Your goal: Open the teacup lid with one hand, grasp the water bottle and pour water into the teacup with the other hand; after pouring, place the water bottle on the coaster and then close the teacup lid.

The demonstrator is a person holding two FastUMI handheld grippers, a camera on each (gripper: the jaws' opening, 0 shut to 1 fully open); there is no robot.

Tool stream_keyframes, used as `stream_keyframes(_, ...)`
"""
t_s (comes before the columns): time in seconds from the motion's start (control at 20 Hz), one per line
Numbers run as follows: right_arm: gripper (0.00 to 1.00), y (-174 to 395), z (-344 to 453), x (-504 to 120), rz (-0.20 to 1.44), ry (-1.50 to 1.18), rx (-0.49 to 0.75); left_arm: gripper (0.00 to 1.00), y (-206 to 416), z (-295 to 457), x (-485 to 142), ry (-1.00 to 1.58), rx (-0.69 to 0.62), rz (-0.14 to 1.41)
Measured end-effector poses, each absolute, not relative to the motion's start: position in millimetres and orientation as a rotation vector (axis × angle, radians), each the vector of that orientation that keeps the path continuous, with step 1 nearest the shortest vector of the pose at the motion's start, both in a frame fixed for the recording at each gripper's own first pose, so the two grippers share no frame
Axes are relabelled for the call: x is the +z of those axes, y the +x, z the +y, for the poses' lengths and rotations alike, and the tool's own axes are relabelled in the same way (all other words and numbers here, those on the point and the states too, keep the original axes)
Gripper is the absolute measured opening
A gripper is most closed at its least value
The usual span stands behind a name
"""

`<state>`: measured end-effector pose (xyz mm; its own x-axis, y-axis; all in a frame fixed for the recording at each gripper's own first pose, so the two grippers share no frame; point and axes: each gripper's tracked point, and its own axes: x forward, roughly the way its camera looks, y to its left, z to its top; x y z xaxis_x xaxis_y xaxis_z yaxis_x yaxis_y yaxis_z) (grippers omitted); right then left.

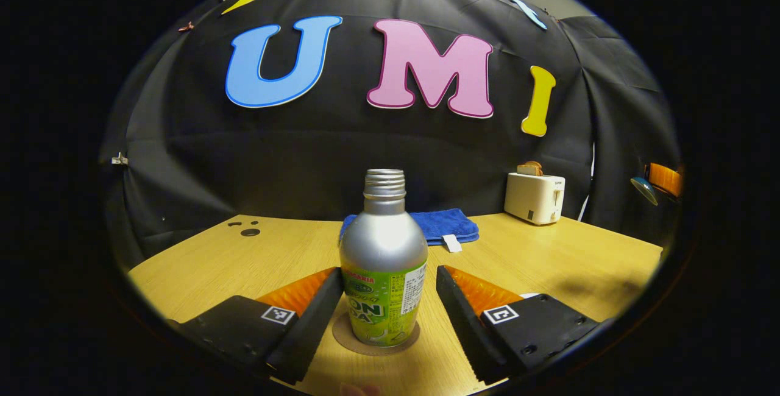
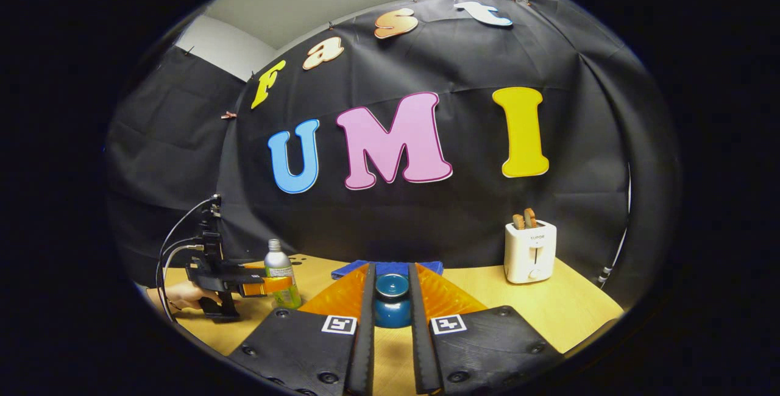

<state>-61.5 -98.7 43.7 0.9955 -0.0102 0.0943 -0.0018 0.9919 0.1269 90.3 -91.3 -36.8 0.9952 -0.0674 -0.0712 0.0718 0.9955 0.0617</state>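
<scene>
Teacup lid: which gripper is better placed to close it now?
Right. The right gripper holds the lid between its fingers. The left gripper sits open around the bottle, which stands on its coaster.

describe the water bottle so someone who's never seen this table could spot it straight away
Start at the wooden table in front of the black cloth wall. Before the folded blue towel at the back stands the water bottle, upright on a round brown coaster, between the open fingers of the left gripper. It is the only silver metal thing there, with a threaded neck, no cap, and a green label round its lower half.
</scene>
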Motion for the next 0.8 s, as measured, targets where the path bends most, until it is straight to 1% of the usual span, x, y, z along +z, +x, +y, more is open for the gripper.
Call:
stream_keyframes(0.1, 0.3, -58, -82, 38, -0.077, 0.132, 0.036, 0.96, 82, -89, -37, 0.077, -0.069, 0.069)
stream_keyframes(0.3, 0.3, -42, -29, 18, -0.021, 0.172, 0.153, 0.96, 64, -83, -39, 0.116, -0.06, 0.067)
stream_keyframes(0.4, 0.3, -32, -7, 5, 0.009, 0.168, 0.185, 0.96, 61, -80, -43, 0.121, -0.048, 0.066)
stream_keyframes(0.8, 0.3, 16, 32, -53, 0.155, 0.128, 0.175, 0.96, 43, -67, -41, 0.085, -0.024, 0.042)
